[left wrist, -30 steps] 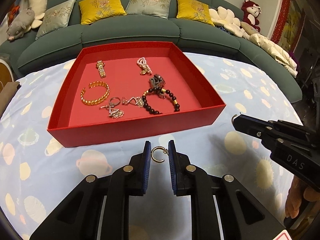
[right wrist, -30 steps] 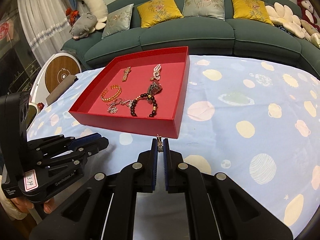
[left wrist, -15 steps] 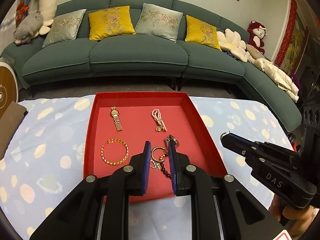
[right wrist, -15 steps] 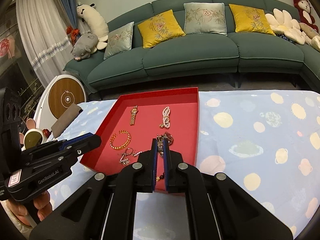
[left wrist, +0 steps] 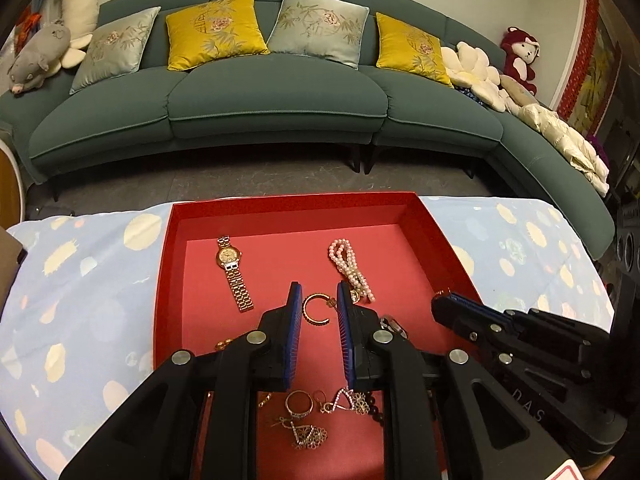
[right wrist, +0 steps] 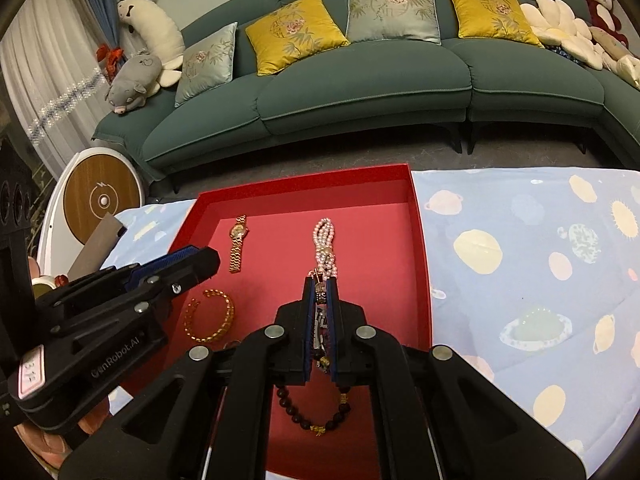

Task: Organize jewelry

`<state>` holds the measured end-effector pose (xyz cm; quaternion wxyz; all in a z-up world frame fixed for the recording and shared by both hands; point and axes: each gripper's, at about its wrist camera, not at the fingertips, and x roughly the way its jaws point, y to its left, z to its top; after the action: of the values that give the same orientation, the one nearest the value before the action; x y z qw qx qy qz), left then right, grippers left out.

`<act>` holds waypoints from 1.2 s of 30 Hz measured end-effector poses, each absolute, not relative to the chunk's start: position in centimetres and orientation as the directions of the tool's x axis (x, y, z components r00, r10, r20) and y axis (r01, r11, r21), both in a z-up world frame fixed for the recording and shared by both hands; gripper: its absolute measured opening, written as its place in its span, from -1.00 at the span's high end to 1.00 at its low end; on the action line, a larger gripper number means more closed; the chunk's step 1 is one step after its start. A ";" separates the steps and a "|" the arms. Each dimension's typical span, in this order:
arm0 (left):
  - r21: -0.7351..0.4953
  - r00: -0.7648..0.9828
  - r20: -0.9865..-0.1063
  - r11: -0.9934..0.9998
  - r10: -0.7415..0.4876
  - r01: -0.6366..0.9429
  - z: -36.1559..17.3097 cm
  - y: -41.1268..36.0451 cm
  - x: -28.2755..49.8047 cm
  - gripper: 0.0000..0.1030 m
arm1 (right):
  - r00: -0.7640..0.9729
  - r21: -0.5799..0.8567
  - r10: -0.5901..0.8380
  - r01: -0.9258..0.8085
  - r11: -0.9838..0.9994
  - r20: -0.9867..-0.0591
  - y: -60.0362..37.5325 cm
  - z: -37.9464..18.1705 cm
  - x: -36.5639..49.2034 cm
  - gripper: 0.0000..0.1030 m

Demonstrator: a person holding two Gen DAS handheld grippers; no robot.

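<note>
A red tray lies on the blue patterned tablecloth. My left gripper hangs over the tray's middle, shut on a gold hoop earring held across its pads. My right gripper is over the tray too, shut on a small beaded earring; it shows in the left wrist view. In the tray lie a gold watch, a pearl bracelet, a gold bangle, a dark bead bracelet, and rings and pendants.
A green sofa with yellow and grey cushions curves behind the table. Plush toys sit at its ends. A round wooden-faced device stands left of the table. The left gripper's body crosses the right wrist view.
Both grippers have risen from the tablecloth in front of the tray and moved forward over it, each carrying its earring. Both stayed shut.
</note>
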<state>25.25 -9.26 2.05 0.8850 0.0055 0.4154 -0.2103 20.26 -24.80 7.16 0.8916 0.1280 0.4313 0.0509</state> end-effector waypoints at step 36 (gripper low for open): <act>-0.154 0.663 -0.714 0.974 -0.224 0.163 6.8 -1.2 15.9 0.00 | 0.732 0.226 0.123 0.044 0.973 -0.671 -24.3 13.3 12.8 0.03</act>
<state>15.87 -1.20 6.81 0.9111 -0.0384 0.3964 -0.1062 12.79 -24.34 13.30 0.9235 0.1138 0.3656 0.0213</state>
